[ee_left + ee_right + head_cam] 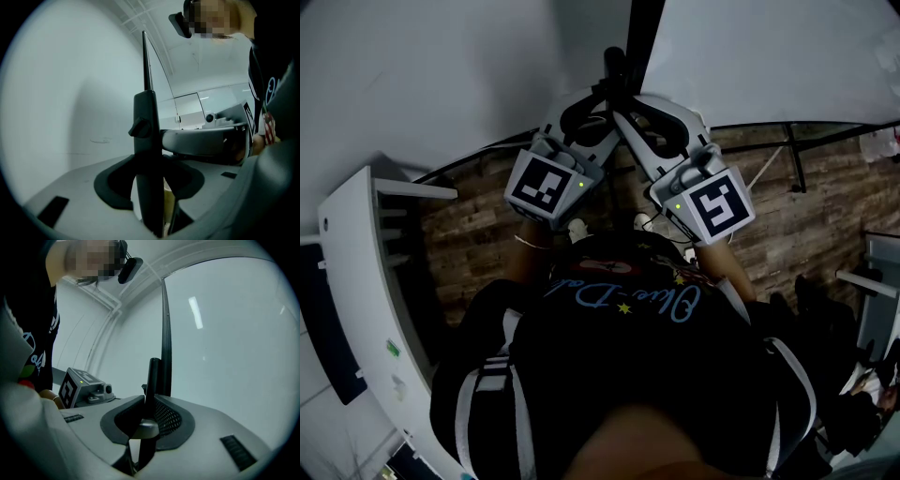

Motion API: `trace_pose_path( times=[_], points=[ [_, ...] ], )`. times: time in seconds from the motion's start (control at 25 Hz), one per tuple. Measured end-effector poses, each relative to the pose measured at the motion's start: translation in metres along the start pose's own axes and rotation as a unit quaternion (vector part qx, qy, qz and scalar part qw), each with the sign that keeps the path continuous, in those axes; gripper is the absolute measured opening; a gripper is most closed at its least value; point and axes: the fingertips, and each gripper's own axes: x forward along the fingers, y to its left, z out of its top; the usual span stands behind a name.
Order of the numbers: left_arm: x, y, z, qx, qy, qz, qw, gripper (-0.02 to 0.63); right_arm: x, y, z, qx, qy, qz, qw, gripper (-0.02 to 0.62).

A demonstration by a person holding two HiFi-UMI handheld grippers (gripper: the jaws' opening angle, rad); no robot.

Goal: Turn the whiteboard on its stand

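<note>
Both grippers are meeting in front of the person in the head view. The left gripper (600, 103) and the right gripper (639, 112) are pointing in from two sides at one dark post (616, 67), high over the wooden floor (469, 234).

In the left gripper view, the jaws are squeezing that post just under a small knob (139, 127). The whiteboard (70, 108) is standing tall and filling the left side, going away from its thin edge.

In the right gripper view, the jaws are pressing on the same post too. The board is shining on the right side.

I think a few things could go wrong from here. The post is looking smooth, so the pads may slip when the person is pushing. If the knob is tight, the board may not turn. Then the whole stand may drag or tip instead. Both grippers are holding near one spot, so a big swing may be hard to stop.
</note>
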Motion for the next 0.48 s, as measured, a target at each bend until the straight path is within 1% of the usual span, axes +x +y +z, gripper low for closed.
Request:
trace_pose_path(
  times=[0.24,0.4,0.48],
  points=[
    [-0.0012,-0.0037,-0.0009,0.008,0.015,0.008,0.9998,0.176,-0.0035,0.001,-0.0029,-0.003,0.01,0.003,1.0,0.067],
    [-0.0008,-0.003,-0.0029,0.015,0.018,0.02,0.9995,0.176,-0.0043,0.0005,-0.0018,-0.007,0.001,0.01,1.0,0.063],
    [-0.0006,-0.0041,-0.0026,0.012,0.017,0.024,0.9995,0.176,-0.0053,-0.0002,-0.0033,-0.009,0.001,0.015,1.0,0.063]
  ],
)
